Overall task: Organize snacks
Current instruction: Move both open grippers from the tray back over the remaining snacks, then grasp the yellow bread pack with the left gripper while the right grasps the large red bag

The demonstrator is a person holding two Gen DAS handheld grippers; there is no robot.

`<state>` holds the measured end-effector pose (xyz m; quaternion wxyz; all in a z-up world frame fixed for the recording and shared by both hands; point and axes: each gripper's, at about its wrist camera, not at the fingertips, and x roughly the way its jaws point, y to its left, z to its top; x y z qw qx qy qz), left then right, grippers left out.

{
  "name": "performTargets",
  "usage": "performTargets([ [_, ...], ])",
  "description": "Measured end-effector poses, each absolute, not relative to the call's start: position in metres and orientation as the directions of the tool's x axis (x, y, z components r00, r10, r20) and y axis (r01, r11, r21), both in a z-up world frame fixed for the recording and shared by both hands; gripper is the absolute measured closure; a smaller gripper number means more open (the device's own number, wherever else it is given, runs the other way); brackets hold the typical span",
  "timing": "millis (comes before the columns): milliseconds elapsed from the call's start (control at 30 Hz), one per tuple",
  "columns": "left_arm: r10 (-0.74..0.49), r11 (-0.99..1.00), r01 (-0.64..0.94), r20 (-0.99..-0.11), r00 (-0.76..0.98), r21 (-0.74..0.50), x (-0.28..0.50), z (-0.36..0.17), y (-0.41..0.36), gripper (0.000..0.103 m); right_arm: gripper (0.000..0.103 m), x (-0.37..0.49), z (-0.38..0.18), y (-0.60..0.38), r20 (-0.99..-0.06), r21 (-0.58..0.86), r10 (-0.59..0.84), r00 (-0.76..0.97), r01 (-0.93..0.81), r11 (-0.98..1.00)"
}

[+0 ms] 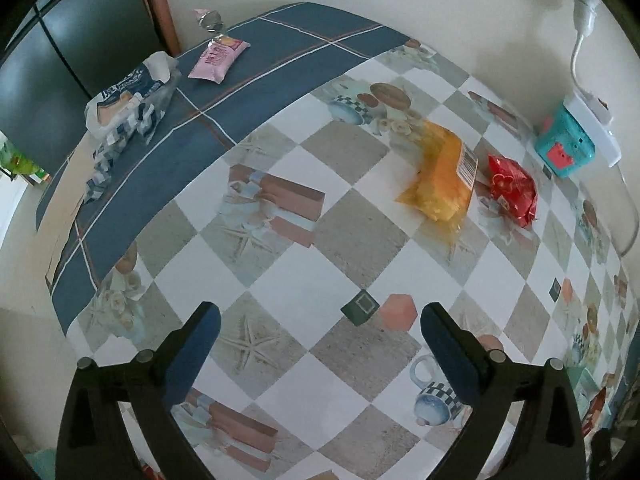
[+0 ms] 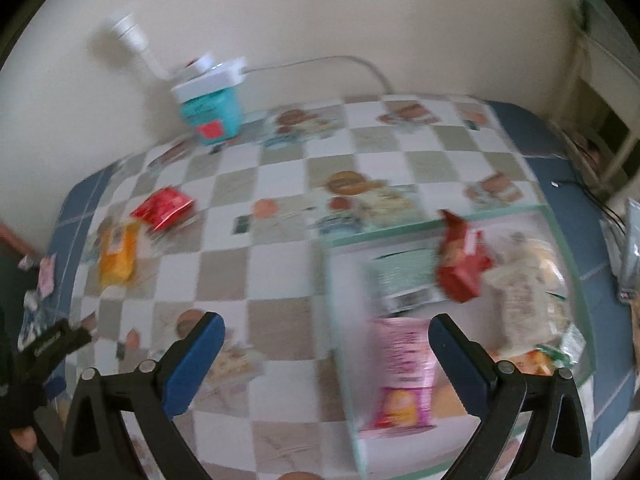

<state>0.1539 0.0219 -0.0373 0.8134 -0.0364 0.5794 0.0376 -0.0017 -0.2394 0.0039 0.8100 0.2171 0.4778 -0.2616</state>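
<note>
On the checkered table (image 1: 352, 248) lie a yellow-orange snack pack (image 1: 440, 176) and a red pack (image 1: 512, 190), side by side at the far right. A pink pack (image 1: 218, 58) and a blue-white bag (image 1: 128, 108) rest on the cloth's blue border at the far left. My left gripper (image 1: 320, 318) hangs open over bare cloth, holding nothing. In the blurred right wrist view, a clear green-rimmed tray (image 2: 500, 213) holds a pink pack (image 2: 404, 372), a red pack (image 2: 460, 260), a green-white pack (image 2: 404, 276) and a beige bag (image 2: 528, 292). My right gripper (image 2: 326, 326) is open above the tray's left wall.
A teal box (image 1: 564, 148) with a white lamp and cord on top stands against the back wall. A dark cabinet (image 1: 60, 60) sits past the table's left end. A gloved hand (image 2: 20, 400) on the other gripper's body shows at the right wrist view's lower left.
</note>
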Motion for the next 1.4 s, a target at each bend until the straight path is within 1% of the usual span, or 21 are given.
performTargets([
  [100,0.021,0.995,-0.102,-0.944,0.328,-0.014,0.156,-0.037,0.024,0.003,0.0,0.012,-0.003,-0.218,-0.892,0.099,-0.19,0.41,0.587,0.803],
  [500,0.053,0.992,-0.127,-0.938,0.344,0.009,0.166,-0.036,0.053,0.003,0.0,0.039,-0.024,-0.174,-0.909,0.02,-0.198,0.366,0.514,0.858],
  [767,0.013,0.996,-0.087,-0.941,0.338,-0.017,0.174,-0.039,0.055,0.003,0.0,0.047,-0.036,-0.16,-0.918,-0.017,-0.211,0.335,0.5,0.866],
  [900,-0.001,0.997,-0.066,-0.94,0.341,-0.025,0.18,-0.037,0.05,0.003,0.0,0.052,-0.041,-0.157,-0.923,-0.009,-0.193,0.332,0.484,0.875],
  [967,-0.013,0.999,-0.034,-0.937,0.35,-0.026,0.187,-0.035,0.041,0.003,0.0,0.058,-0.043,-0.158,-0.926,0.01,-0.172,0.335,0.478,0.878],
  [1033,-0.049,0.999,0.035,-0.928,0.37,-0.038,0.194,-0.032,0.03,0.003,0.0,0.066,-0.043,-0.159,-0.923,0.034,-0.15,0.354,0.463,0.886],
  [1200,-0.129,0.984,0.158,-0.939,0.318,-0.081,0.221,-0.04,0.007,0.003,0.0,0.105,-0.041,-0.175,-0.92,0.093,-0.081,0.385,0.411,0.907],
  [1333,-0.187,0.963,0.245,-0.929,0.321,-0.11,0.24,-0.039,-0.016,0.003,0.0,0.139,-0.027,-0.19,-0.893,0.07,-0.095,0.439,0.344,0.936],
  [1400,-0.193,0.954,0.281,-0.93,0.311,-0.104,0.248,-0.04,-0.026,0.003,0.0,0.157,-0.023,-0.199,-0.883,0.057,-0.103,0.459,0.322,0.945],
])
